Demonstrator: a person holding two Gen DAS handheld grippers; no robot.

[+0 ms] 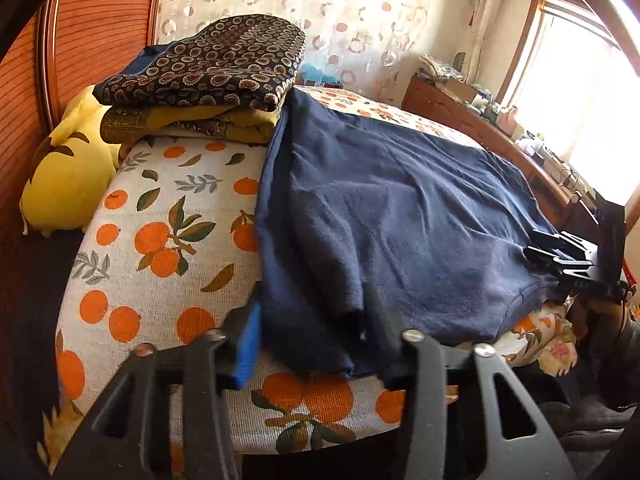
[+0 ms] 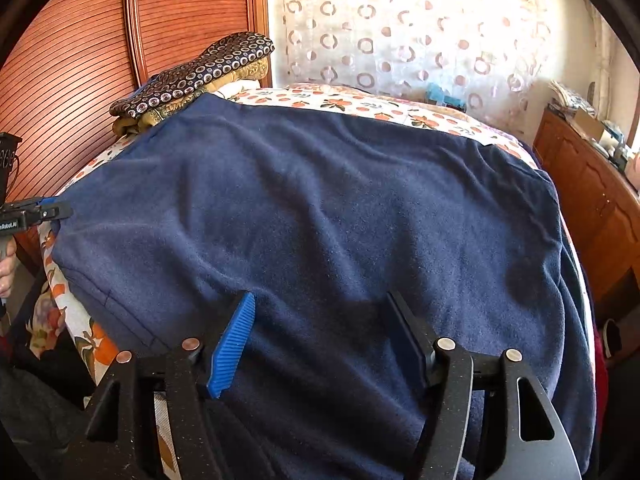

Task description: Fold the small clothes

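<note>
Spreading across the bed with its orange-print sheet, the navy fleece garment fills the middle of both views, lying mostly flat with soft ripples. In the left wrist view its near corner droops toward the bottom centre of the frame, bunched between the fingers of the left gripper. The blue pad sits at one side of that bunch and the dark finger at the other; the fingers look drawn in against the fabric, gripping the corner. In the right wrist view, the right gripper hovers at the lower centre with its fingers well apart, fleece lying beneath and between them but not pinched. The left gripper appears at the left edge of that frame, at the garment's other near corner.

My reading is that the step in hand is taking hold of the near hem at both corners before a first fold. The left side seems secured; the right is not yet. The next move likely calls for the right fingers to settle onto the hem edge and pinch a single fold of cloth, not a thick wad, so both corners can lift evenly and carry toward the far side.

A folded stack of patterned cloth rests in the upper left, near the wooden headboard, touching the garment's far corner.
</note>
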